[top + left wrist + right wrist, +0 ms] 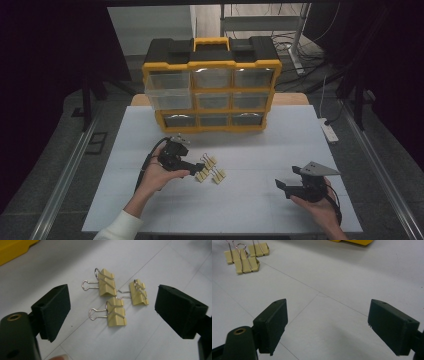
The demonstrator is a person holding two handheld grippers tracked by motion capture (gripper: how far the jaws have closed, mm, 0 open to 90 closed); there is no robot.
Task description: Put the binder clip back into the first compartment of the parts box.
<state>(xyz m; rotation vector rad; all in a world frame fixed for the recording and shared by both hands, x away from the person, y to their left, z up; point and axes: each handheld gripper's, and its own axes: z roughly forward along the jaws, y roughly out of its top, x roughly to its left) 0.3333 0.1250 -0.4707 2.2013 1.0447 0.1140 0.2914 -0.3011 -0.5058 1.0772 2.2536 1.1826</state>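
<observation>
Three yellow binder clips (pixel 113 296) lie bunched on the white bench (pixel 250 210), left of centre and well short of the organizer. The left tongs (pixel 112 312) hang right over them, jaws spread wide, nothing held, so I'd say this is the approach before a pick. Next move: drop lower and centre on just one clip.

The right tongs (pixel 328 326) are also released, idling near right.

The yellow drawer organizer (pixel 212 90) at the far side has its top-left drawer (pixel 167 92) pulled out; can't tell what's inside.
</observation>
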